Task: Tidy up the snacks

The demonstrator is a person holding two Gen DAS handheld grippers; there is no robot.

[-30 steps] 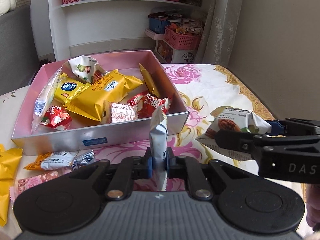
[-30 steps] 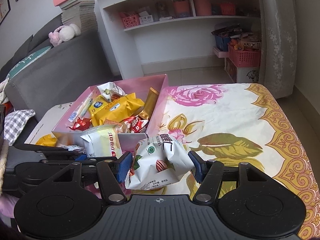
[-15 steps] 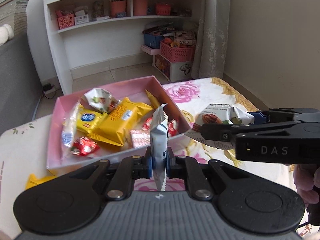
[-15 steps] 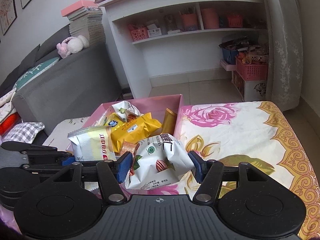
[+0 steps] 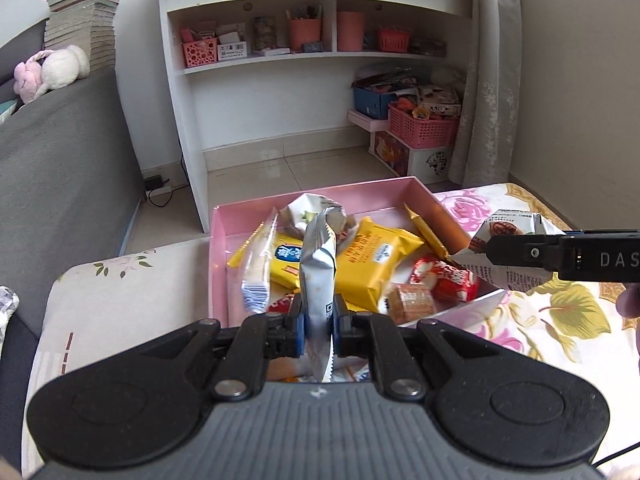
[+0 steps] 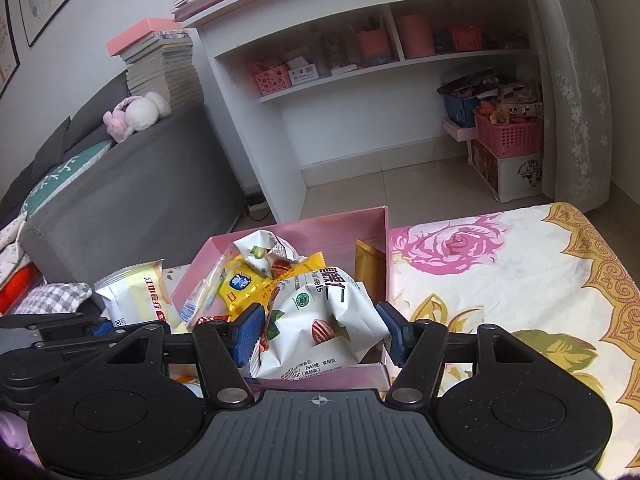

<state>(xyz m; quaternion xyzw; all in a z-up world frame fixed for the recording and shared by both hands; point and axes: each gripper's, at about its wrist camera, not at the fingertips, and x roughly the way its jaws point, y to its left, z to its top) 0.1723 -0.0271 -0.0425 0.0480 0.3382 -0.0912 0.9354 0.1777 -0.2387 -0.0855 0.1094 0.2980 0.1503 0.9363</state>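
Each claw grips one packet above the open pink cardboard box [image 5: 424, 194], probably to drop it inside: the left claw [image 5: 318, 326] pinches a thin silver-white snack packet [image 5: 318, 264] at 12 o'clock, and the right claw [image 6: 316, 330] clamps a puffy white nut bag [image 6: 320, 312].

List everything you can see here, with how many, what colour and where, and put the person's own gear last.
box: one, pink, on the table, holding snacks
yellow packets: two, in the box
red packets: at least two, near the box's front
gold stick packet: one, leaning on the box's right wall
tablecloth: one, white with pink roses, right of the box
sofa: one, grey, left
plush toy: one, pink and white, on the sofa back
book stack: one, behind the sofa
shelf unit: one, white, behind
silver packet: one, in the left gripper
white nut packet: one, in the right gripper
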